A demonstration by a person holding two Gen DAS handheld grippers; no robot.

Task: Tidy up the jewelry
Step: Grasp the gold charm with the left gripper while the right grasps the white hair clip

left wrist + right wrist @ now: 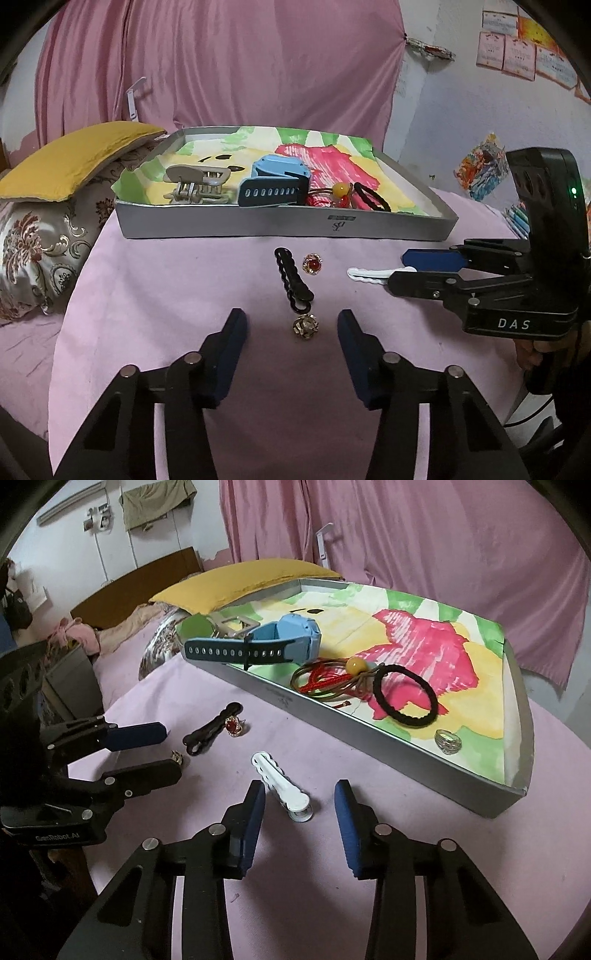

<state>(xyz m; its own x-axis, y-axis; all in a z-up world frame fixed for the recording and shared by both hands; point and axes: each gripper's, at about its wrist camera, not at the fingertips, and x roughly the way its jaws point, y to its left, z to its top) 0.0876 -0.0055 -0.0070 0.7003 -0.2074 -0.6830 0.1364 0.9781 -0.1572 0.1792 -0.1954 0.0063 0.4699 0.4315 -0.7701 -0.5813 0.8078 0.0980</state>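
Gold ring [305, 326] is being straddled, untouched, by the open left claw [291, 325]. White hair clip [284, 788] is being bracketed by the open right claw [300, 797], not gripped.

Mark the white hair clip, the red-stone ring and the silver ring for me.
white hair clip [282, 784]: right wrist view, middle of its scalloped body.
red-stone ring [312, 264]: left wrist view, on the red stone.
silver ring [447, 742]: right wrist view, on its band, inside the tray.
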